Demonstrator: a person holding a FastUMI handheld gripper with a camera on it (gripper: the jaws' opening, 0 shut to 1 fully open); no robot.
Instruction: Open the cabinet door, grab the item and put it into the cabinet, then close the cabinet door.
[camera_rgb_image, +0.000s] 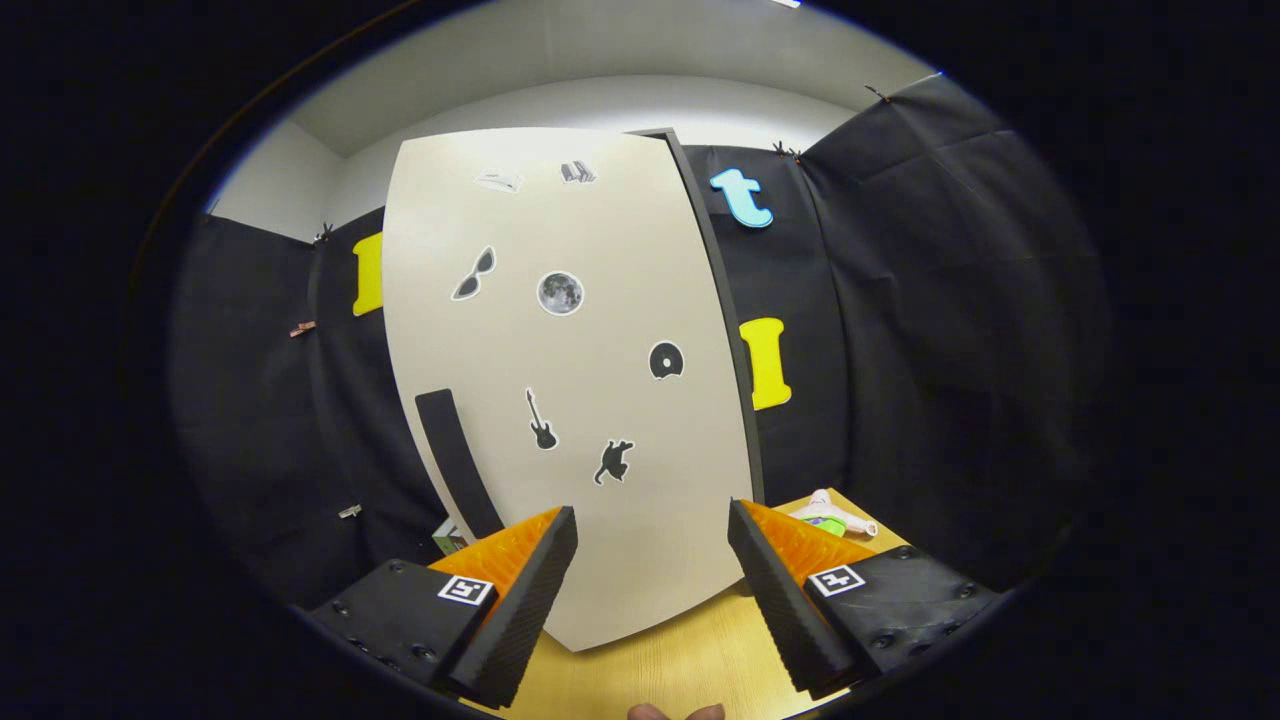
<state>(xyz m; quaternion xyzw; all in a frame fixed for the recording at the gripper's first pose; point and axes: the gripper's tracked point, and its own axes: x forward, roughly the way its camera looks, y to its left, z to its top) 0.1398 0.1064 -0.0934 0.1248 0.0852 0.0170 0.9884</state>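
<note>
Cabinet door (570, 400) stands shut just beyond the spread, empty jaws of the gripper (652, 525)

Black cloth (900, 300) is hung around the booth; a pale wall (600, 95), possibly evenly lit, is seen upper centre above it.

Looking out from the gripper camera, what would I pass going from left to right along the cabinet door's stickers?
Black handle strip, sunglasses sticker, guitar sticker, moon sticker, cat sticker, disc sticker. The gripper hangs open before the cabinet door.
</note>
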